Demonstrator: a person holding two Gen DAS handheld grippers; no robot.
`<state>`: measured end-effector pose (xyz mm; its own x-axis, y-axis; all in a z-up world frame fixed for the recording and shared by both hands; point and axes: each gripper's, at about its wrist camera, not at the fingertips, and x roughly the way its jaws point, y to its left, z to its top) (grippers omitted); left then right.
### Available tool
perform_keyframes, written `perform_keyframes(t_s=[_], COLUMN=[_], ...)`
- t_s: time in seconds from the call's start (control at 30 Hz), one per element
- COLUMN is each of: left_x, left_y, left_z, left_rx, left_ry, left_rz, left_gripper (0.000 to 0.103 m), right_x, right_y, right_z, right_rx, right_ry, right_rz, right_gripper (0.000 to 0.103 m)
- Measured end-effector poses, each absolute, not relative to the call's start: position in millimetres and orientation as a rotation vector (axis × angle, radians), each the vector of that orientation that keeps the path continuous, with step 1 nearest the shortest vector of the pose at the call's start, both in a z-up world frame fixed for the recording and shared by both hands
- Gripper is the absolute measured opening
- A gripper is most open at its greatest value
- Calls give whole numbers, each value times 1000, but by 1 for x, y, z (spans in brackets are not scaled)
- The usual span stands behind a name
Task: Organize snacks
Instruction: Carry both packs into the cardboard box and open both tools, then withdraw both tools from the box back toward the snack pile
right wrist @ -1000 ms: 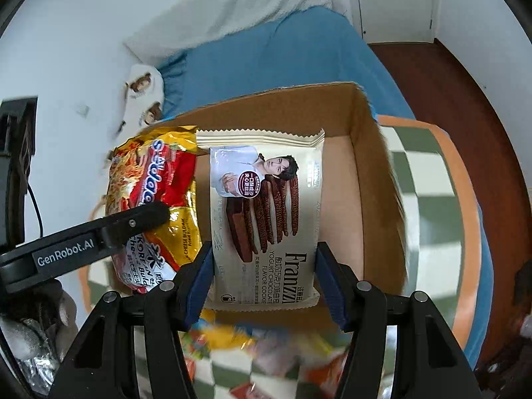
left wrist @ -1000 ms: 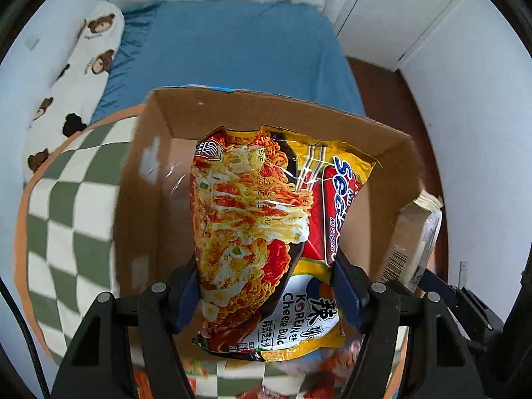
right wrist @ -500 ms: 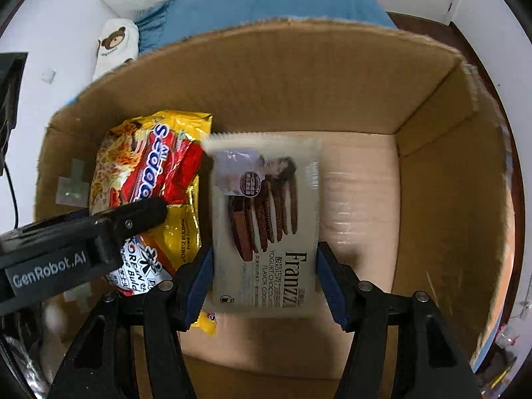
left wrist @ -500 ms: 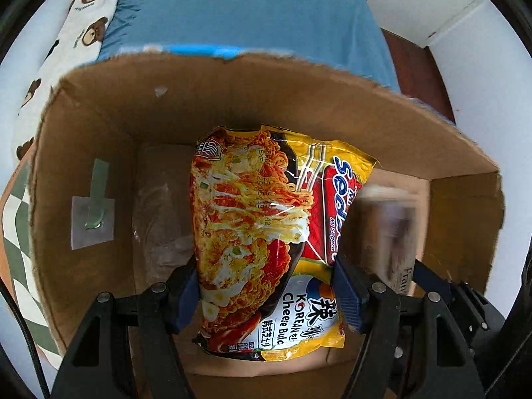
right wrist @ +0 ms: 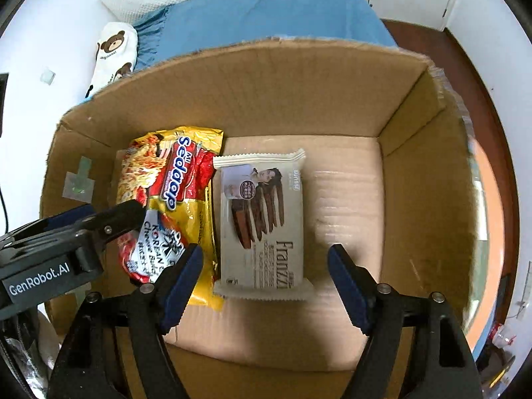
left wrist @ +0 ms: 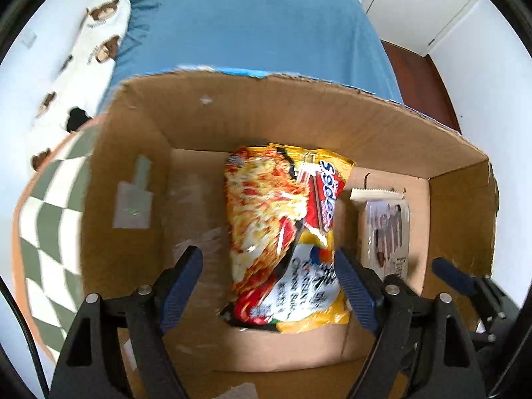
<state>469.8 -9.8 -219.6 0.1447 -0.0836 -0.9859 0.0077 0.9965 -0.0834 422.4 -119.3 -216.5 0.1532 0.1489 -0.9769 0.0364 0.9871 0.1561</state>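
Note:
A yellow-red Sedaap noodle packet (left wrist: 282,232) lies flat on the floor of an open cardboard box (left wrist: 299,113). A cream Franzzi cookie pack (left wrist: 385,229) lies to its right. My left gripper (left wrist: 267,286) is open above the near end of the noodle packet, its fingers apart from it. In the right wrist view the noodle packet (right wrist: 169,193) and the cookie pack (right wrist: 262,222) lie side by side in the box (right wrist: 299,76). My right gripper (right wrist: 266,282) is open just above the cookie pack's near end. The left gripper's finger (right wrist: 99,219) reaches in from the left.
The box stands on a green-white checked cloth (left wrist: 46,219) with an orange rim. Behind it are a blue bed (left wrist: 252,33) and a bear-print pillow (left wrist: 89,40). The right half of the box floor (right wrist: 345,199) is bare cardboard. A dark wood floor (right wrist: 478,76) lies at right.
Both grippers lowered their packets into the box and opened. The noodle packet and the cookie pack now lie loose on the box floor, and both grippers have drawn back a little.

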Motion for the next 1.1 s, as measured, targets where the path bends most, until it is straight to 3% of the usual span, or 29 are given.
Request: perform_keyframes(t_s=[0.87,1.1], left_x=[297,257], left_y=[25,32], left_z=[-76,-68], left_rx=[-22,-33], left_ry=[1043,1023], left_rz=[-88,-86], left_gripper=[81,81], right_x=[271,227], right_y=[-104,-103], right_z=[-59,-43], right_rx=[118,155], right_ry=[1071,1050], right_rz=[38,39], right_gripper=[79,79])
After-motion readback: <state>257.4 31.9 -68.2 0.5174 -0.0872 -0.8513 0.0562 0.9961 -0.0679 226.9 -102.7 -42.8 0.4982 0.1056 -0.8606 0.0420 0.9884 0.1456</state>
